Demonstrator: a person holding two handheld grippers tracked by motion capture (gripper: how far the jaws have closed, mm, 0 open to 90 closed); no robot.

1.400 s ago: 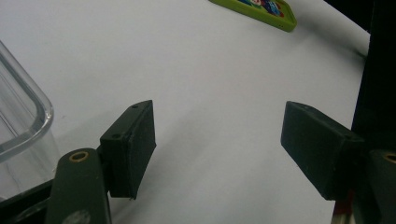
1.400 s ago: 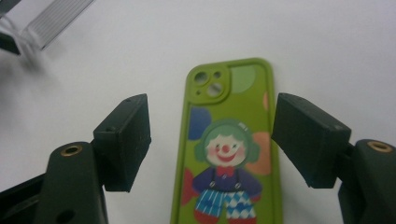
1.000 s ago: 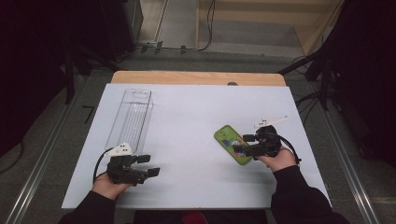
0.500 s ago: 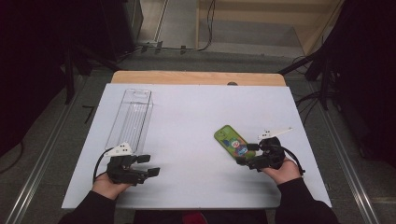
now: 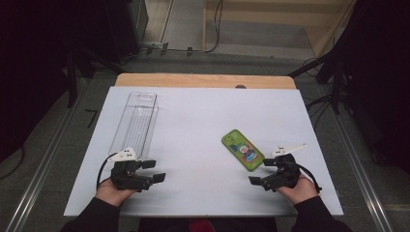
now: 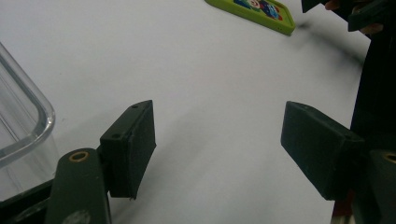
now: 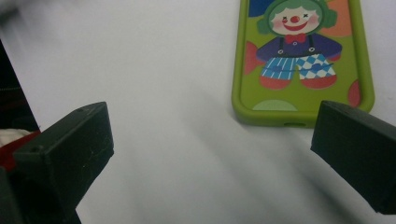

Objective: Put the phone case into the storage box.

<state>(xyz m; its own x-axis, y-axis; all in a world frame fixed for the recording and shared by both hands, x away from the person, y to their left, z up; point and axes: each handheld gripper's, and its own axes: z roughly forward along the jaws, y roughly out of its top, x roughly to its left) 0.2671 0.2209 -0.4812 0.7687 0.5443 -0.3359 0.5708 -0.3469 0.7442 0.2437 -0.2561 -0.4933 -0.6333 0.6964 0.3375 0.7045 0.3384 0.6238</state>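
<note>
A green phone case with a clown picture lies flat on the white table sheet, right of centre. My right gripper sits just in front of its near end, open and empty. In the right gripper view the case lies beyond the spread jaws of the right gripper, nearer the right one. My left gripper rests near the front left, open with nothing in it. In the left gripper view the open left gripper faces across bare sheet toward the case.
A long clear plastic box stands on the left half of the sheet, its near corner beside my left jaw. A wooden table edge runs along the back. The right gripper appears far off.
My right gripper has drawn back from the phone case's near end toward the front edge. The case has stayed where it was. The left gripper has not moved.
</note>
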